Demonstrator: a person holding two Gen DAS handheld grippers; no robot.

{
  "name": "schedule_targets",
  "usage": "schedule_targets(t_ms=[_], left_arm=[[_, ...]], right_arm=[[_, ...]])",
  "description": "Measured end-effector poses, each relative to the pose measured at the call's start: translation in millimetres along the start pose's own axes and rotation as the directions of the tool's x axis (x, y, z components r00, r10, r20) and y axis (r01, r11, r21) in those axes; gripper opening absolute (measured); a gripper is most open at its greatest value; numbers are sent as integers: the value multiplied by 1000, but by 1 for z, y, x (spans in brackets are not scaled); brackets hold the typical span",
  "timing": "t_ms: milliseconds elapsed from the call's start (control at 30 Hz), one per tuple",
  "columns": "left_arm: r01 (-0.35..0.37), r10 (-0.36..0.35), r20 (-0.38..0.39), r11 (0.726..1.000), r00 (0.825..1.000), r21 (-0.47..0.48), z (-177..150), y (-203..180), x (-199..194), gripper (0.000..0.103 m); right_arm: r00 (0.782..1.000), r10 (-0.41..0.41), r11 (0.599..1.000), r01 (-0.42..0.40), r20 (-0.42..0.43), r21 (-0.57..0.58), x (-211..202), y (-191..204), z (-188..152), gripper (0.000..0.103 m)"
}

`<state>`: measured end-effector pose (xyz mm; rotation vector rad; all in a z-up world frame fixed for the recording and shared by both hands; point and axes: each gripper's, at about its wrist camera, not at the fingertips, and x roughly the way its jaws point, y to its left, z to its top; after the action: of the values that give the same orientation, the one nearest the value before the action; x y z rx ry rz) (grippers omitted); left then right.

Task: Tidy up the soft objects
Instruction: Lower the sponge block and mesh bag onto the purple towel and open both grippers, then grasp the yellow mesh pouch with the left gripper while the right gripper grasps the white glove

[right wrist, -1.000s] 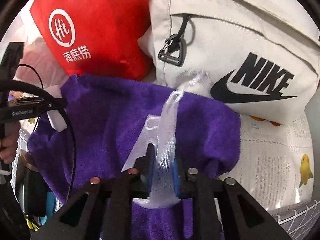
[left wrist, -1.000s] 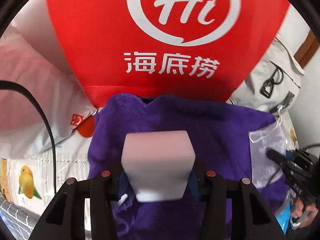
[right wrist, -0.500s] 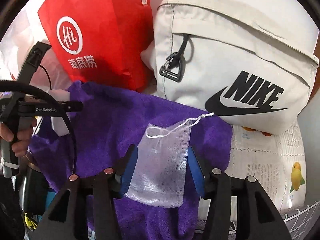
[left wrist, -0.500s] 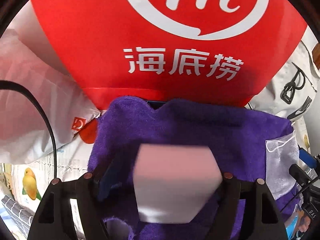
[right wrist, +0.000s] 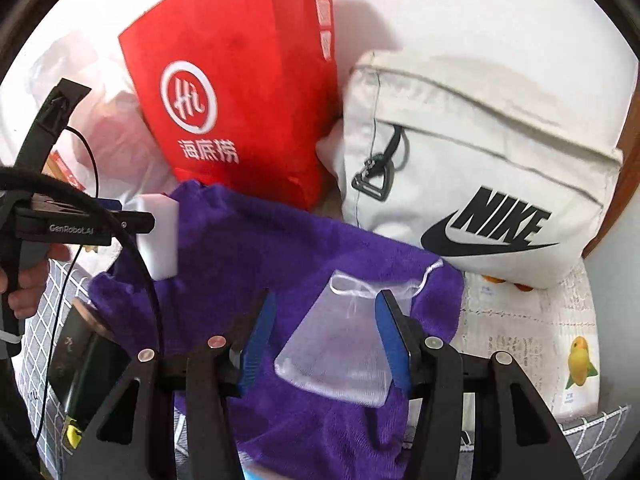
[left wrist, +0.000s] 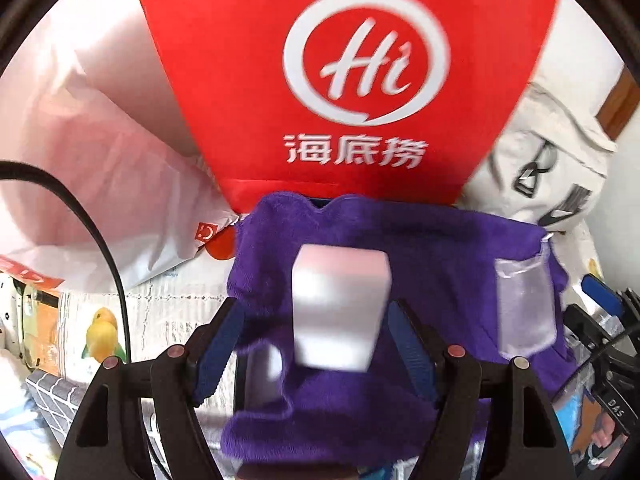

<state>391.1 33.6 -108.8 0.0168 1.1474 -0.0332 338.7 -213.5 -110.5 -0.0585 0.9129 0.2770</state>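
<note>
A deep purple towel (right wrist: 280,248) lies under both black hand-held grippers, whose pads are blue. Between the left hand-held gripper (left wrist: 316,344) pads sits a pale white sponge block (left wrist: 340,304); between the right hand-held gripper (right wrist: 324,344) pads, a sheer white mesh pouch (right wrist: 340,352). Beyond the towel stand a red bag (right wrist: 248,92) with a white logo and characters, and a cream bag (right wrist: 480,152) lettered black
</note>
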Motion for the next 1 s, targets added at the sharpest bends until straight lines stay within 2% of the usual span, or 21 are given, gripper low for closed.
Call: schedule_targets(t_ms=[100, 200, 367, 433, 567, 700, 767, 1000], left_arm=[[22, -23, 7, 999, 1000, 22, -8, -5, -17, 73], [38, -39, 57, 999, 998, 11, -28, -1, -41, 73], [91, -86, 169, 996, 982, -19, -61, 2, -74, 73], [100, -96, 163, 995, 982, -16, -72, 2, -78, 73], [98, -95, 142, 995, 985, -12, -110, 9, -96, 73], [147, -143, 118, 989, 983, -27, -153, 14, -105, 73], [171, -165, 123, 985, 979, -36, -173, 17, -110, 73], [134, -123, 154, 989, 980, -62, -233, 21, -128, 73]], right_arm=[[999, -16, 1000, 15, 33, 9, -16, 8, -5, 52], [999, 7, 1000, -7, 31, 3, -29, 18, -13, 52], [996, -36, 999, 38, 82, -27, -62, 32, -37, 52], [994, -45, 998, 49, 95, -36, -72, 38, -47, 53], [998, -5, 998, 9, 65, -64, -105, 54, -83, 53], [997, 48, 997, -45, 54, -59, -129, 69, -122, 67], [995, 85, 996, -83, 46, -41, -140, 76, -145, 68], [994, 109, 994, -109, 3, -15, -146, 98, -200, 68]])
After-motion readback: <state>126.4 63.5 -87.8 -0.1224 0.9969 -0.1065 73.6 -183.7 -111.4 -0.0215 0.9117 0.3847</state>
